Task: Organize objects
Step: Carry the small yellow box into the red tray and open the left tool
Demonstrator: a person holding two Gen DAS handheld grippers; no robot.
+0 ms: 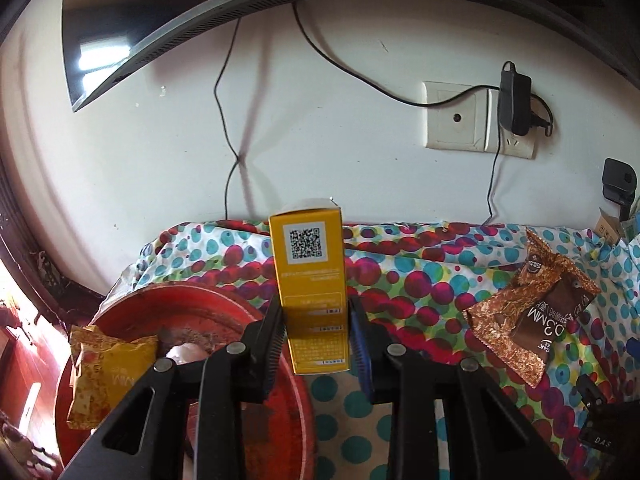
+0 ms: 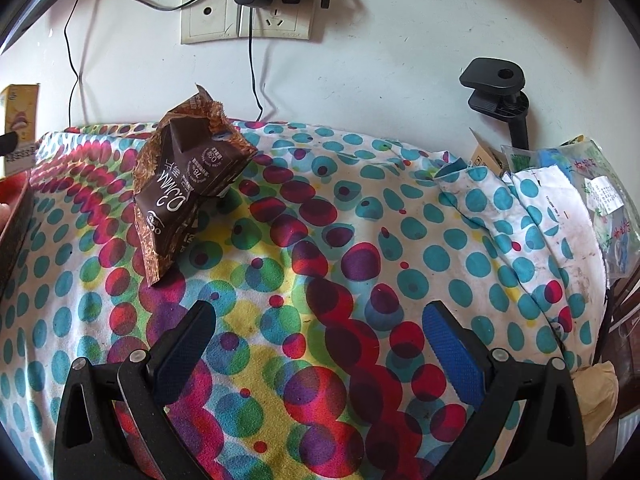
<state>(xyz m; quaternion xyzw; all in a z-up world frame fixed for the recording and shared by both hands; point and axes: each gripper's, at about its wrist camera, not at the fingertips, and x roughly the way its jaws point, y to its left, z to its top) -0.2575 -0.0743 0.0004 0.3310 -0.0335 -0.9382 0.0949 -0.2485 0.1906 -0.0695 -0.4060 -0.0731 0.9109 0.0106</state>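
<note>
We have the left gripper (image 1: 316,344) clamped on the upright yellow box (image 1: 314,292), centre frame, beside the red tray (image 1: 168,304) at lower left. Right gripper (image 2: 320,356) gapes wide, empty. Judged step: carrying box; next, set it in the tray, then fetch the brown packet (image 2: 188,192).

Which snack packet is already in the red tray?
The yellow packet, lying on the red tray at its left side. The brown packet lies out on the dotted cloth, right of the left gripper.
</note>
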